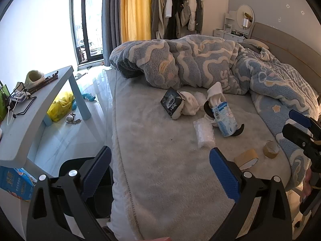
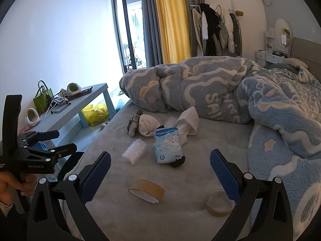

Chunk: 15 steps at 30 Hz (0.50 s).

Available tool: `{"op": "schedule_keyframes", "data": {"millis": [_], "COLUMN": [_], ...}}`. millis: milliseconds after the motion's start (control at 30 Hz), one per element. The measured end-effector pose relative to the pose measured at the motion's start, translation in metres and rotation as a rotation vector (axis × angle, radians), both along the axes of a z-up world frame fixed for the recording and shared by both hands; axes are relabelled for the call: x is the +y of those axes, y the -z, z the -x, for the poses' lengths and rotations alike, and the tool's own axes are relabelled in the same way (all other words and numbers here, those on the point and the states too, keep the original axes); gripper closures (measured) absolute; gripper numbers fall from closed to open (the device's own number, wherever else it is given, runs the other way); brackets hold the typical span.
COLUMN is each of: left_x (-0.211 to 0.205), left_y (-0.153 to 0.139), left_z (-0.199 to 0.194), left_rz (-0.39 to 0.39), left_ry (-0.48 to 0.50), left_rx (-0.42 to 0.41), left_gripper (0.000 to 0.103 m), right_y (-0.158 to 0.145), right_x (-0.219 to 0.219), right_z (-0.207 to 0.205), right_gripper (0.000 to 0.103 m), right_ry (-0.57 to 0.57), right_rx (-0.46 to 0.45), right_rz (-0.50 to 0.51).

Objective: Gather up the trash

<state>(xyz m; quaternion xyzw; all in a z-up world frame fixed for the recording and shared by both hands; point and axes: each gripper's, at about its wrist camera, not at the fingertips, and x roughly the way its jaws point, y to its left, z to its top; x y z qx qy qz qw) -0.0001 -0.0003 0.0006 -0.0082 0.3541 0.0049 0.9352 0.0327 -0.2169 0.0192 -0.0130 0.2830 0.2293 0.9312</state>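
Observation:
Litter lies on the grey bed sheet. Two brown tape rolls sit closest, just ahead of my right gripper, which is open and empty. Further on are a clear bubble-wrap piece, a blue tissue pack resting on something black, a black packet and white socks. My left gripper hangs open and empty over the sheet's near left part, with the bubble wrap, the tissue pack and the tape rolls ahead to its right.
A bunched blue fleece blanket covers the far and right side of the bed. Left of the bed stands a low grey table with clutter, a yellow bag under it. A dark round object sits by the bed's corner.

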Motion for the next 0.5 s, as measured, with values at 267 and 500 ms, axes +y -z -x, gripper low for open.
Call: {"op": "schedule_keyframes", "data": {"millis": [267, 500], "left_x": [-0.0004, -0.001], "left_y": [0.0002, 0.0007], "left_z": [0.0002, 0.0004], "left_rz": [-0.002, -0.003], "left_ry": [0.001, 0.001], "left_rx": [-0.001, 0.0], "left_gripper": [0.003, 0.003], "right_y": [-0.0012, -0.0023], "right_x": [-0.0001, -0.0008], "right_z": [-0.0002, -0.0002], "right_gripper": [0.003, 0.003], "right_ry": [0.001, 0.001], "right_rx": [-0.002, -0.004], "right_rz": [-0.002, -0.002]}}
